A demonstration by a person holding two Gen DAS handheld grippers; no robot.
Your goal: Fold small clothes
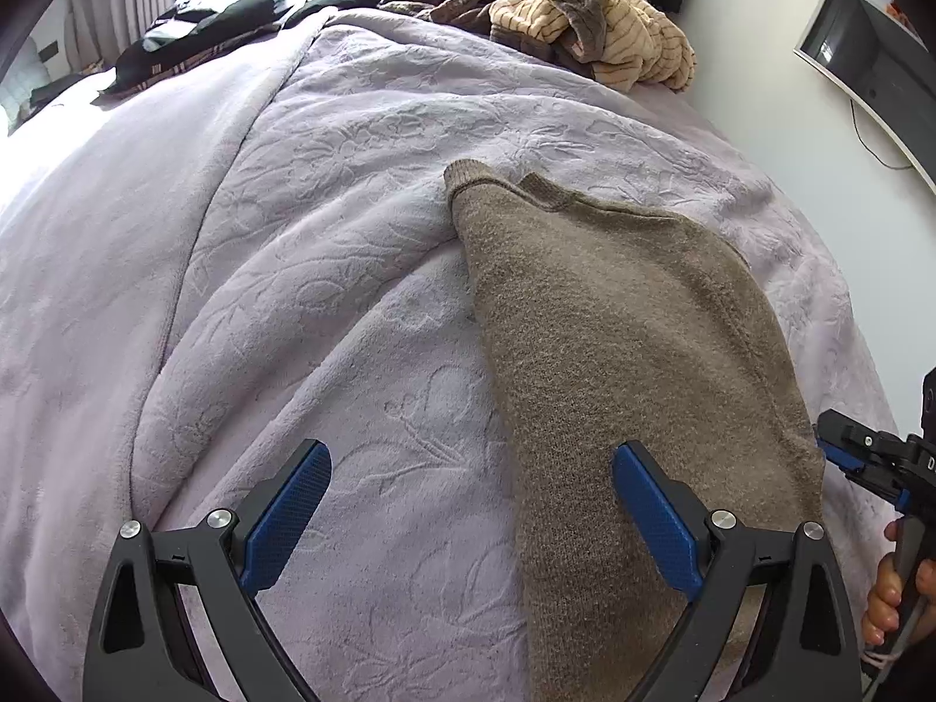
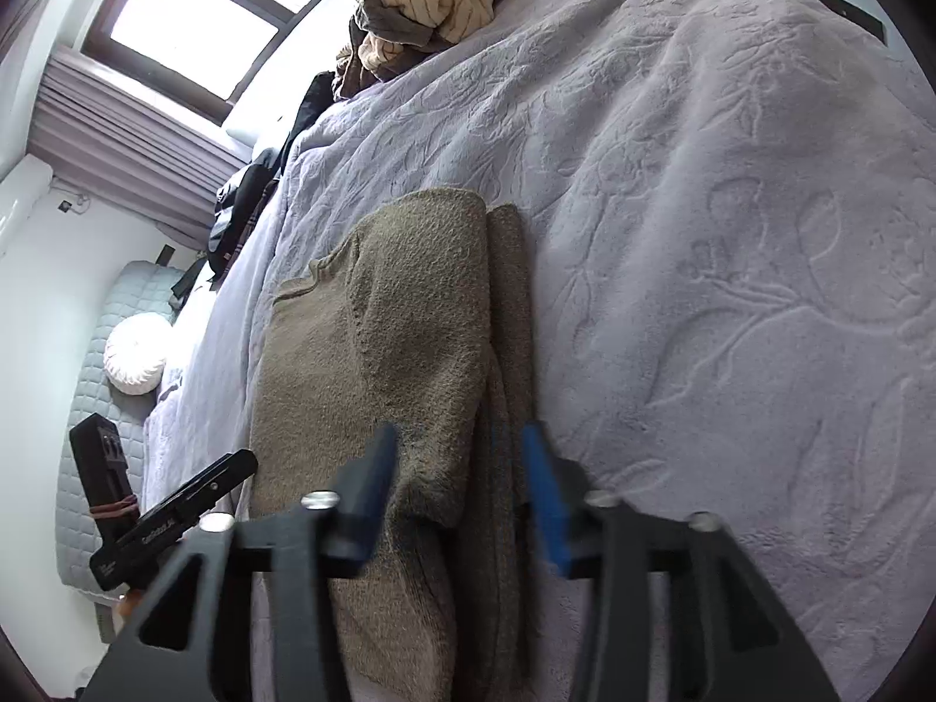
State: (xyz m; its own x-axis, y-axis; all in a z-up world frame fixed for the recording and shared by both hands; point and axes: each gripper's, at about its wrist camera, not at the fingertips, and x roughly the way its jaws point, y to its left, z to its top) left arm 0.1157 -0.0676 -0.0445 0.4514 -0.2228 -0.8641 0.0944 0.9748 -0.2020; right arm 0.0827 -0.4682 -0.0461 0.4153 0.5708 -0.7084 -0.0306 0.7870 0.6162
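A taupe knit sweater lies folded lengthwise on the lavender embossed blanket. My left gripper is open, its right finger over the sweater's near part and its left finger over bare blanket. My right gripper is open, its fingers astride the folded edge of the sweater near its lower end. The right gripper also shows at the right edge of the left wrist view, by the sweater's side. The left gripper shows at the lower left of the right wrist view.
A heap of tan striped and brown clothes lies at the far end of the bed. Dark garments lie at the far left. A monitor hangs on the wall to the right. A grey headboard and a white round cushion stand by the window.
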